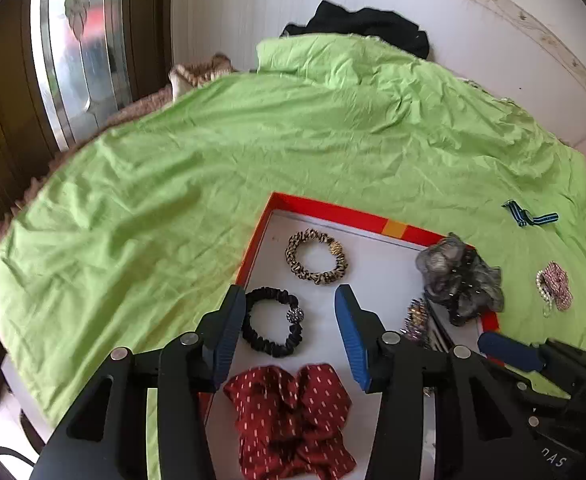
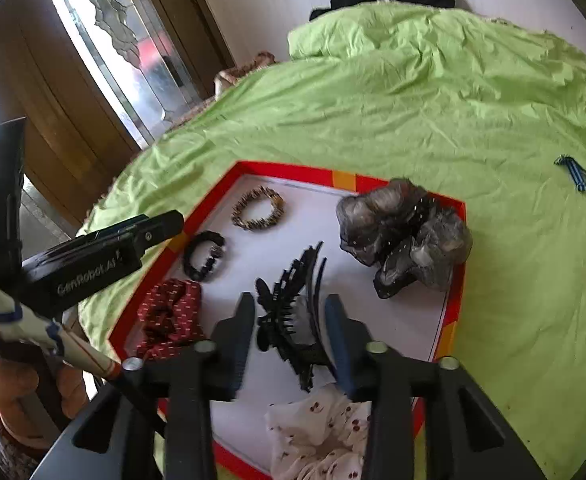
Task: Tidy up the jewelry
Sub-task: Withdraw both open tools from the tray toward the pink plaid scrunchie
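Observation:
A red-rimmed tray (image 1: 333,210) with a white floor lies on the green sheet. My left gripper (image 1: 289,292) is open over it, and a black scrunchie (image 1: 269,346) lies flat between its blue pads. A leopard-print scrunchie (image 1: 293,258) lies beyond, a red dotted one (image 1: 289,412) nearer. My right gripper (image 2: 289,299) is open, with a black claw clip (image 2: 289,320) resting in the tray (image 2: 285,170) between its fingers. A grey sheer hair piece (image 2: 405,236) sits on the tray's right rim. A white cherry-print scrunchie (image 2: 321,432) lies at the near edge.
On the green sheet (image 1: 253,140) right of the tray lie a blue striped ribbon (image 1: 529,216) and a pink-and-pearl piece (image 1: 555,284). A black garment (image 1: 365,24) lies at the bed's far end. A glass door (image 1: 77,60) stands on the left.

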`<act>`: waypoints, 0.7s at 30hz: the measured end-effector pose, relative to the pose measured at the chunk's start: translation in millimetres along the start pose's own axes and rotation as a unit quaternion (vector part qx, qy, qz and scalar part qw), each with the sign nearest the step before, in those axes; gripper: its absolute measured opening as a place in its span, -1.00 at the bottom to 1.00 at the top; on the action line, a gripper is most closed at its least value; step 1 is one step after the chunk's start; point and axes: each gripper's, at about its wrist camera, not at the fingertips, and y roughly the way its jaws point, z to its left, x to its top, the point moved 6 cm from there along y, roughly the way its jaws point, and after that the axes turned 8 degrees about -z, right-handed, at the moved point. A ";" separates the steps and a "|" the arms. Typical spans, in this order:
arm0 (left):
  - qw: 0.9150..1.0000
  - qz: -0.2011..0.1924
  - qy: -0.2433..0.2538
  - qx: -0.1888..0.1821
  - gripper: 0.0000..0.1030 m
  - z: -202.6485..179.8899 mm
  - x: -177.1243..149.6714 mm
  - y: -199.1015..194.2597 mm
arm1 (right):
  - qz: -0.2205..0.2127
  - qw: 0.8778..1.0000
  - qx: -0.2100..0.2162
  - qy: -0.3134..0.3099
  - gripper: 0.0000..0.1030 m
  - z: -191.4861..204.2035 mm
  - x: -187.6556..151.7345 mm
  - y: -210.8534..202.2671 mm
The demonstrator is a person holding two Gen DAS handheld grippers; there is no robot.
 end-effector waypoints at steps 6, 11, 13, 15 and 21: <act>0.999 -0.040 0.027 0.023 0.08 -18.0 2.2 -48.6 | -0.025 1.000 -0.002 0.002 -0.02 -2.6 4.9 -35.5; 0.996 -0.066 0.056 0.033 0.13 -39.2 -1.6 -83.0 | -0.044 0.999 -0.020 0.018 0.02 -21.7 -2.2 -72.0; 0.994 -0.076 0.068 0.031 0.17 -49.4 -3.5 -98.0 | -0.051 0.998 -0.028 0.027 0.02 -32.2 -7.3 -88.2; 0.993 -0.084 0.080 0.032 0.23 -59.7 -5.2 -109.6 | -0.056 0.997 -0.035 0.034 0.03 -41.4 -12.3 -101.2; 0.987 -0.101 0.117 0.032 0.25 -92.0 -10.1 -139.3 | -0.073 0.994 -0.062 0.060 0.06 -76.1 -31.1 -143.5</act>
